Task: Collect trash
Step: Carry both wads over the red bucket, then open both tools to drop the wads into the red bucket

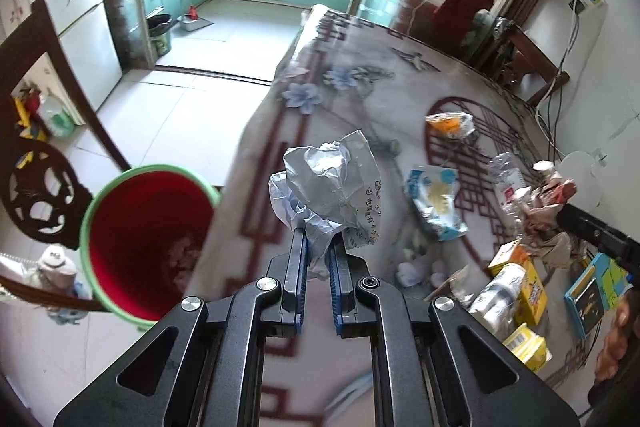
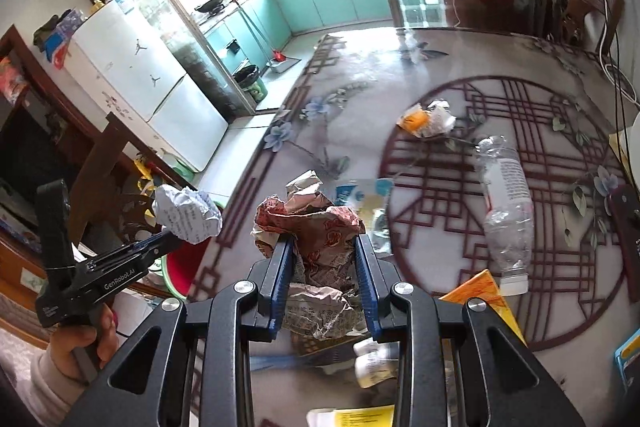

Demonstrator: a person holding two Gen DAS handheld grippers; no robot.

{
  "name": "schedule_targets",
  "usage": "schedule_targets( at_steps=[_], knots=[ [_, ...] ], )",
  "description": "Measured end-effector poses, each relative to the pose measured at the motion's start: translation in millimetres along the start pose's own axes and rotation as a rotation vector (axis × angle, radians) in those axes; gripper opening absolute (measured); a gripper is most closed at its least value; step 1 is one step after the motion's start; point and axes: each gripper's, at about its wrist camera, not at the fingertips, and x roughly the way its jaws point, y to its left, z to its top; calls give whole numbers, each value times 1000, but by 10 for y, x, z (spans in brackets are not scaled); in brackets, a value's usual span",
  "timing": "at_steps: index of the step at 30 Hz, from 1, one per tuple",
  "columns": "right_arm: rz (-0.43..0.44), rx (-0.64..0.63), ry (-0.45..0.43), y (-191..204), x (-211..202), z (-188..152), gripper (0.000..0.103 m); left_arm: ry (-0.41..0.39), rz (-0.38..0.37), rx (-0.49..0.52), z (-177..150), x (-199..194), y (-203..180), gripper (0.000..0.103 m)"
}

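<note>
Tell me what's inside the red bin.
The bin shows red walls and some pale, blurry stuff low on its right side. The bottom is in shadow, so the rest cannot be seen.

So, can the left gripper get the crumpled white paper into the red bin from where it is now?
Probably yes. The left gripper is shut on the crumpled white paper, and the red bin stands open-topped just left of it, beside the table edge. Nothing shows in between.

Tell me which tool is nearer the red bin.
Left. The left tool, gripping white crumpled paper, hangs beside the red bin; the right tool is farther over the table.
</note>
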Motion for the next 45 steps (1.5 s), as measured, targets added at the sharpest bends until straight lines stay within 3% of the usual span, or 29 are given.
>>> schedule_targets(
  at_steps=[16, 32, 45],
  knots=[
    [40, -47, 10, 991, 242, -154, 29, 24, 48, -35, -148, -138, 891, 10],
    [120, -111, 118, 1971, 1011, -270, 29, 55, 84, -104, -269, -202, 1786, 10],
    [116, -124, 158, 2309, 1457, -231, 31, 50, 81, -108, -126, -124, 1983, 10]
  ],
)
